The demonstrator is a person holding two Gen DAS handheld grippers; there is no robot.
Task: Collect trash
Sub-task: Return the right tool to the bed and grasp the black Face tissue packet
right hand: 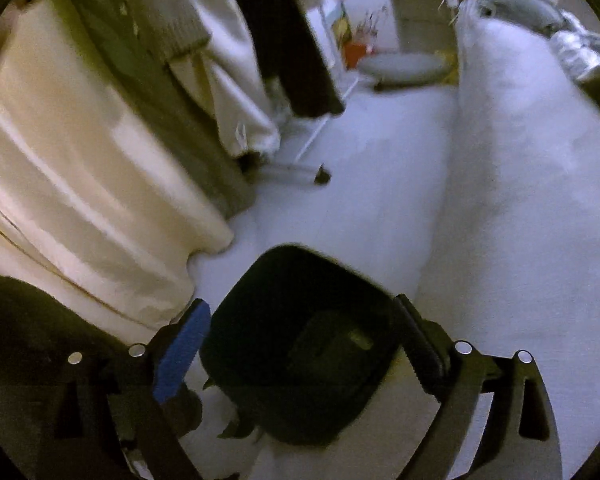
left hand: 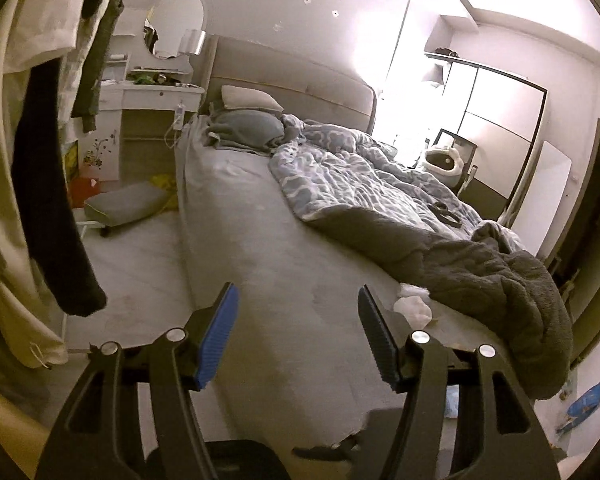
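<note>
In the left wrist view my left gripper (left hand: 296, 300) is open and empty over the near part of the bed (left hand: 260, 240). Crumpled white tissues (left hand: 414, 306) lie on the sheet just right of its right finger, beside the dark blanket (left hand: 500, 280). In the right wrist view my right gripper (right hand: 300, 320) is open, hovering above a black trash bin (right hand: 300, 344) with a dark liner that stands on the floor by the bed side (right hand: 520, 180). The view is blurred; one small pale scrap shows inside the bin.
Clothes hang on a rack at the left (left hand: 52, 160) (right hand: 100, 140), its foot (right hand: 320, 176) on the floor. A grey cushion (left hand: 124, 204) lies by a white dresser (left hand: 148, 96). A blue wrapper (left hand: 584, 400) lies on the floor at the right. A wardrobe (left hand: 492, 132) stands behind.
</note>
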